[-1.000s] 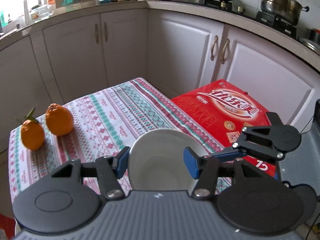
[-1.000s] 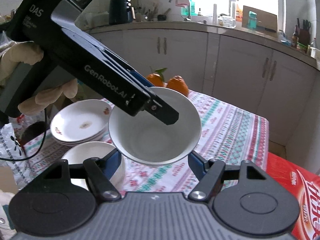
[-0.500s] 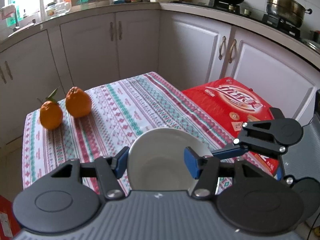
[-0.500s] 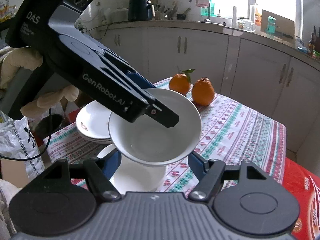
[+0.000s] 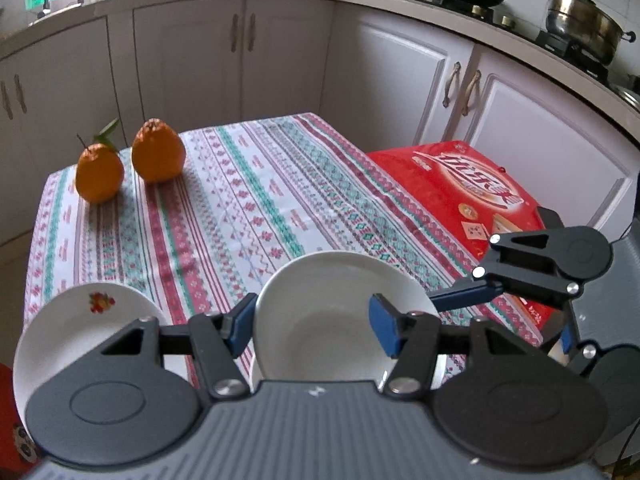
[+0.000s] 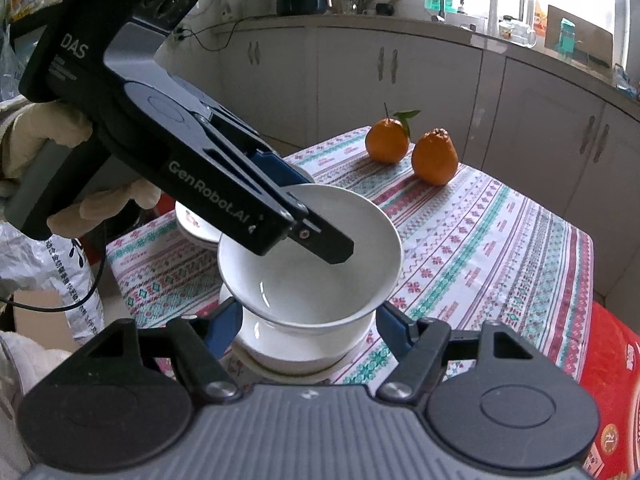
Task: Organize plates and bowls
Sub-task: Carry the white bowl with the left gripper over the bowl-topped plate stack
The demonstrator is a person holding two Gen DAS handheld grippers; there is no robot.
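My left gripper [image 5: 312, 326] is shut on the rim of a plain white bowl [image 5: 332, 304], one finger inside it and one outside. In the right wrist view the left gripper [image 6: 320, 216] holds that bowl [image 6: 312, 276] slightly tilted, right over a second white bowl [image 6: 304, 344] on the table. Whether the two bowls touch I cannot tell. My right gripper [image 6: 308, 328] is open, its fingers on either side of the lower bowl. One of its fingers [image 5: 464, 296] reaches toward the held bowl. A stack of flowered plates [image 5: 80, 328] [image 6: 196, 224] sits just left of the bowls.
Two oranges [image 5: 158, 156] [image 6: 435, 157] stand at the far end of the patterned tablecloth [image 5: 240, 208]. A red carton [image 5: 472, 188] [image 6: 612, 380] lies beside the table on the right. A gloved hand [image 6: 44, 136] holds the left gripper. A plastic bag [image 6: 48, 272] sits left of the table.
The left gripper has carried the bowl down over the second bowl. The right gripper has shifted so that the lower bowl now lies between its fingers. The plate stack has entered the left wrist view.
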